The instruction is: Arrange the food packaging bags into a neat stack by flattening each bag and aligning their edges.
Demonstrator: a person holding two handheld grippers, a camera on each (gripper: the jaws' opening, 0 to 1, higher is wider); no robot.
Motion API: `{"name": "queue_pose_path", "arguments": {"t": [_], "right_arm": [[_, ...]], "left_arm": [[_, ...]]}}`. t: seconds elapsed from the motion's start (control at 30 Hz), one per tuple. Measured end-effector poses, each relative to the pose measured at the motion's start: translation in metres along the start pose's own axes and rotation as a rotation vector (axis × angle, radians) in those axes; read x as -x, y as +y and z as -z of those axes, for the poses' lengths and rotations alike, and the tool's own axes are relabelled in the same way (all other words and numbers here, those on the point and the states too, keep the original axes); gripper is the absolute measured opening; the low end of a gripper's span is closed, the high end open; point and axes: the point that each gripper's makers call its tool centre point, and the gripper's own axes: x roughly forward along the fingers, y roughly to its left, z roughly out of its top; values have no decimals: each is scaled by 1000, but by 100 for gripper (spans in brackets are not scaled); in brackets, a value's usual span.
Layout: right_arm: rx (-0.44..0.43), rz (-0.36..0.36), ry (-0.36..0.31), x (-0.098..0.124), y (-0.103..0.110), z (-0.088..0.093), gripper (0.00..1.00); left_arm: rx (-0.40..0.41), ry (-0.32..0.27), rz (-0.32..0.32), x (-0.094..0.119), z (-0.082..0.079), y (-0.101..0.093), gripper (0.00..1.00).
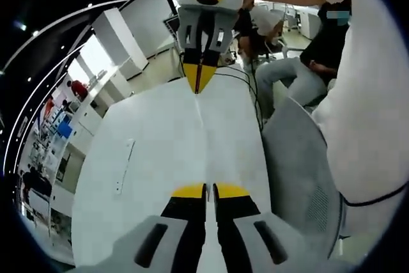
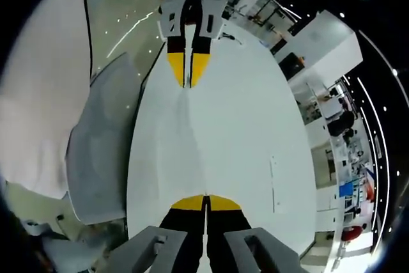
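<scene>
In the left gripper view, the left gripper rises from the bottom centre with its yellow-tipped jaws pressed together. The right gripper faces it from the upper centre, jaws also together. A faint crease runs straight from one set of tips to the other. I read this as a white food packaging bag pinched at opposite ends and pulled taut over the white table, though its side edges are hard to tell from the tabletop. A grey chair sits at right.

In the right gripper view, the right gripper is at bottom centre with its jaws together, and the left gripper is at upper centre, likewise. The same crease joins them along the bag, with the table spreading to the right.

To flatten well, keep both pinches firm and the pull even along the crease. Lower both ends level so the bag lands without twisting. Release only once it lies flat and fully on the table.
</scene>
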Motion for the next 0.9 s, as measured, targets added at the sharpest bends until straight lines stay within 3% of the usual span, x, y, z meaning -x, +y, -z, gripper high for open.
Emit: {"name": "queue_pose_path", "arguments": {"t": [0.57,0.9], "right_arm": [[22,-6,6,-4,3,-4,0],[15,1,-4,-4,1,-7,0]], "left_arm": [[34,72,41,-3,6,-5,0],[44,87,33,-1,4,-7,0]]}}
